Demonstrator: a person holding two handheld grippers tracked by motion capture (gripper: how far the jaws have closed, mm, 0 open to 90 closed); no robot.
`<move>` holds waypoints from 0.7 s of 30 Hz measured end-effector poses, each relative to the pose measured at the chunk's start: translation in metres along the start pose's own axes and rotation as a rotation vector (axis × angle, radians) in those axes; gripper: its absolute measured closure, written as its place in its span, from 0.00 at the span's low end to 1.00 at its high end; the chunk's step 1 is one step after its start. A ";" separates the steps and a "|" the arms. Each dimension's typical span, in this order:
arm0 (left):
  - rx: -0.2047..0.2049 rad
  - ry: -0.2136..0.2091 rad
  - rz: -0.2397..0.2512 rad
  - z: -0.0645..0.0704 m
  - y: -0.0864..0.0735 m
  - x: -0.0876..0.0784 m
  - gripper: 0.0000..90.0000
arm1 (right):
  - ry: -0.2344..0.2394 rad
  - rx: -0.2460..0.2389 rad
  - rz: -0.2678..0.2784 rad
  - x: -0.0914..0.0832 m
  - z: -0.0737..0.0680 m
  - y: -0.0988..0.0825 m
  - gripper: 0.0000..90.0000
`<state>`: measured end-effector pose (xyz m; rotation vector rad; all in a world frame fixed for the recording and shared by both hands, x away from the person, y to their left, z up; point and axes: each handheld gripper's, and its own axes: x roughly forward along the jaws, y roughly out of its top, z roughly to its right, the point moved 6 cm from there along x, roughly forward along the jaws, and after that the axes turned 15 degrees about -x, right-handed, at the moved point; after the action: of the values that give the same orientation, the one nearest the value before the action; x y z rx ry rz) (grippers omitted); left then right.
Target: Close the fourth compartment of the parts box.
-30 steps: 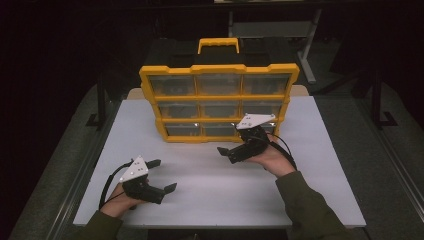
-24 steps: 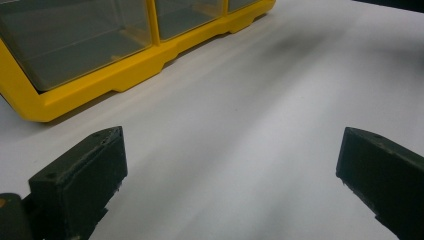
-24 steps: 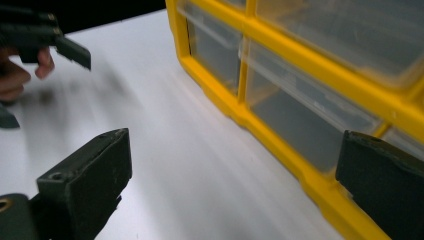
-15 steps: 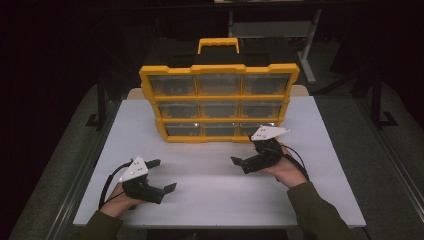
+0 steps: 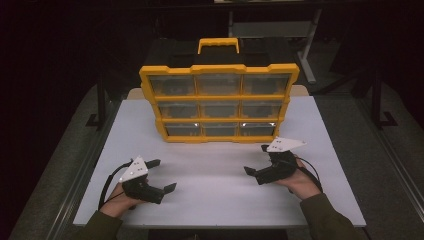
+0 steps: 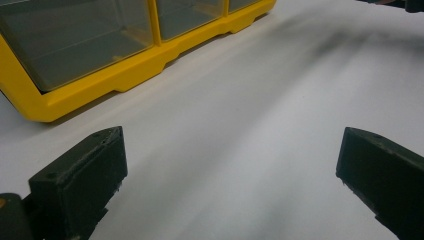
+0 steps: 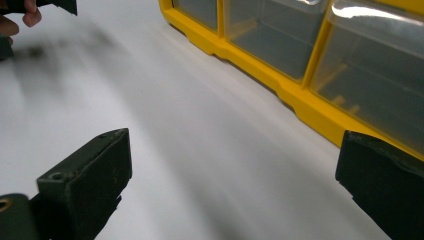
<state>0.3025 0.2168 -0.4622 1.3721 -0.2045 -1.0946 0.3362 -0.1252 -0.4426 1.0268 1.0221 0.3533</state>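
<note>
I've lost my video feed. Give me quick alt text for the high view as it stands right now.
A yellow organizer case with clear-fronted compartments stands upright at the far side of a white table. In front of it, a person's hands hold the left gripper and right gripper low over the table, both open and holding nothing.

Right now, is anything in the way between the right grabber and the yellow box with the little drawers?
No, nothing visible. Bare white table lies between the open right gripper and the yellow organizer box.
</note>
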 end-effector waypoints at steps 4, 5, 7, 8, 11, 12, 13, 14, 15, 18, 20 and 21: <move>0.005 0.000 -0.001 0.000 0.000 0.000 0.00 | -0.006 0.010 -0.004 -0.007 0.000 -0.009 0.01; 0.004 0.002 -0.001 0.000 0.000 0.000 0.00 | -0.008 0.014 -0.006 -0.008 -0.001 -0.012 0.01; 0.003 0.002 -0.001 0.000 0.000 0.000 0.00 | -0.012 0.016 -0.009 -0.010 -0.001 -0.016 0.01; 0.004 0.002 -0.001 0.000 0.000 0.000 0.00 | -0.017 0.015 -0.009 -0.011 -0.001 -0.018 0.01; 0.007 0.003 -0.007 0.000 0.000 -0.001 0.00 | -0.022 0.016 -0.008 -0.013 -0.003 -0.025 0.01; 0.005 0.002 -0.003 0.000 0.000 0.000 0.00 | -0.024 0.019 -0.012 -0.014 -0.003 -0.027 0.01; 0.006 0.000 0.000 0.000 0.000 0.000 0.00 | -0.021 0.020 -0.017 -0.015 -0.004 -0.030 0.01; 0.006 0.001 0.000 0.000 0.000 0.000 0.00 | -0.025 0.022 -0.015 -0.015 -0.004 -0.032 0.01; 0.006 0.001 0.000 0.000 0.000 0.000 0.00 | -0.028 0.024 -0.017 -0.015 -0.004 -0.034 0.01; 0.005 0.000 -0.001 0.000 -0.001 0.001 0.00 | -0.034 0.025 -0.025 -0.017 -0.003 -0.038 0.01; 0.005 -0.001 -0.003 0.000 -0.001 0.001 0.00 | -0.037 0.032 -0.024 -0.018 -0.004 -0.039 0.01; 0.002 -0.002 -0.002 0.001 -0.001 0.001 0.00 | -0.036 0.032 -0.023 -0.018 -0.004 -0.039 0.01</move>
<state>0.3022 0.2158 -0.4632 1.3739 -0.2053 -1.0977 0.3157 -0.1554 -0.4658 1.0459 1.0094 0.2994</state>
